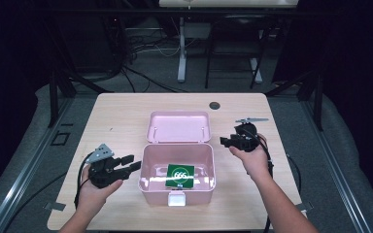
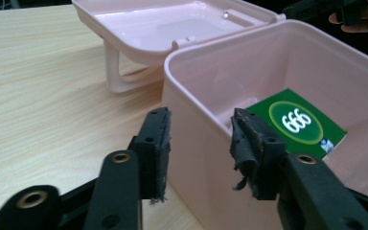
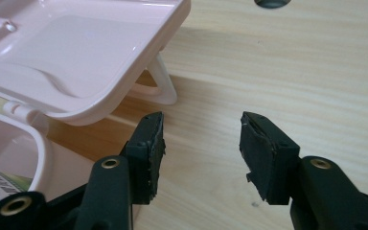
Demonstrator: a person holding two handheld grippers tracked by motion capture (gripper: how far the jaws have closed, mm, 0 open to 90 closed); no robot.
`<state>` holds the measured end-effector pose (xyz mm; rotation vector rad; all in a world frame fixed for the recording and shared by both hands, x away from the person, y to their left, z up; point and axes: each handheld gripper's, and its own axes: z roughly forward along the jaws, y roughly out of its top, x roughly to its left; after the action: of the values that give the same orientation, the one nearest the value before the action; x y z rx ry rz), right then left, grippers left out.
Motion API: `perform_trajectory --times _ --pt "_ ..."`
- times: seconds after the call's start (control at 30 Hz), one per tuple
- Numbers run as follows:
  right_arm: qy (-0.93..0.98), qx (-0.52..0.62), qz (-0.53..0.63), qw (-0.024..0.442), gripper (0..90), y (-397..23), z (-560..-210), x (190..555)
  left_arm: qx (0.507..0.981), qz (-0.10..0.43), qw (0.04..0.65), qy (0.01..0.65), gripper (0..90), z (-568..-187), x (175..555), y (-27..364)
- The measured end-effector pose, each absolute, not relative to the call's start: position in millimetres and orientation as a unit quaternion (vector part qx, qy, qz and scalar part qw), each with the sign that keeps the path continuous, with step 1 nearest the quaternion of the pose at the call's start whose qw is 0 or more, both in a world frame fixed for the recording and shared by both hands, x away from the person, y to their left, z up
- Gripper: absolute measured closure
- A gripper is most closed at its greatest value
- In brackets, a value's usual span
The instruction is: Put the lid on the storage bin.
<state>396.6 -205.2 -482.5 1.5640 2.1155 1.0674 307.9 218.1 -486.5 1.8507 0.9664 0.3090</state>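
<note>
A pink plastic box (image 1: 177,187) stands open at the table's middle, its lid (image 1: 178,127) folded back flat behind it. On the box floor lies a green packet (image 1: 180,176) marked "666" (image 2: 297,122). My left gripper (image 1: 131,162) is open just left of the box, and its jaws straddle the box's left wall (image 2: 206,143). My right gripper (image 1: 223,141) is open to the right of the lid (image 3: 72,52), above bare table, with nothing between its jaws.
The wooden table (image 1: 121,116) has a dark round hole (image 1: 214,105) near its far edge (image 3: 270,3). A white handle loop (image 3: 165,86) hangs under the lid. A latch tab (image 1: 177,198) sticks out at the box's front. Dark floor and cables surround the table.
</note>
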Motion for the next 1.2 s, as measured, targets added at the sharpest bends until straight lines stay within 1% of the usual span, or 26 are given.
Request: perform_trajectory --times 0.07,0.1,0.17,0.23,0.37,0.43,0.53,0.63,0.77,0.9,1.0,1.1,1.17,1.2 --pt "0.743 0.542 0.36 0.157 49.2 -200.7 -474.9 398.3 0.759 0.112 0.5 0.402 57.5 -483.5 310.3 218.5" --pt "0.743 0.542 0.36 0.157 49.2 -200.7 -474.9 398.3 0.759 0.112 0.5 0.402 57.4 -483.5 310.3 218.5" --pt "0.743 0.542 0.363 0.151 50.2 -195.8 -463.1 402.9 0.756 0.103 0.503 0.406 57.3 -479.8 312.1 217.2" --pt "0.742 0.546 0.359 0.146 51.6 -192.7 -455.2 406.3 0.756 0.104 0.499 0.412 55.7 -478.5 312.7 215.6" --pt "0.742 0.548 0.356 0.147 52.9 -184.4 -441.9 412.0 0.762 0.114 0.494 0.403 56.0 -477.0 311.3 210.8" --pt "0.748 0.545 0.349 0.149 54.0 -179.8 -437.6 415.5 0.767 0.11 0.493 0.396 53.7 -479.4 310.1 209.1" --pt "0.754 0.543 0.339 0.15 54.8 -173.5 -434.0 421.6 0.775 0.111 0.485 0.39 53.1 -482.8 308.5 206.8" --pt "0.759 0.541 0.329 0.152 55.1 -168.4 -433.0 427.6 0.779 0.105 0.483 0.385 54.7 -484.9 307.5 205.0" --pt "0.768 0.539 0.313 0.15 54.4 -163.6 -435.3 435.9 0.785 0.116 0.475 0.381 56.9 -485.7 306.9 203.9" --pt "0.771 0.544 0.299 0.145 54.3 -160.4 -436.0 440.7 0.784 0.118 0.472 0.385 56.8 -486.8 306.8 204.6" --pt "0.768 0.555 0.291 0.129 59.4 -156.7 -436.3 447.1 0.784 0.111 0.475 0.384 60.4 -486.9 306.4 205.0" --pt "0.766 0.561 0.289 0.124 64.2 -154.2 -436.1 452.4 0.784 0.112 0.476 0.383 64.0 -486.8 305.3 203.3" --pt "0.767 0.564 0.283 0.118 65.7 -154.0 -435.8 454.3 0.786 0.11 0.474 0.381 65.0 -486.5 305.0 203.0" --pt "0.764 0.569 0.281 0.115 68.8 -152.3 -435.6 458.4 0.788 0.114 0.472 0.379 67.0 -486.3 304.2 201.9"
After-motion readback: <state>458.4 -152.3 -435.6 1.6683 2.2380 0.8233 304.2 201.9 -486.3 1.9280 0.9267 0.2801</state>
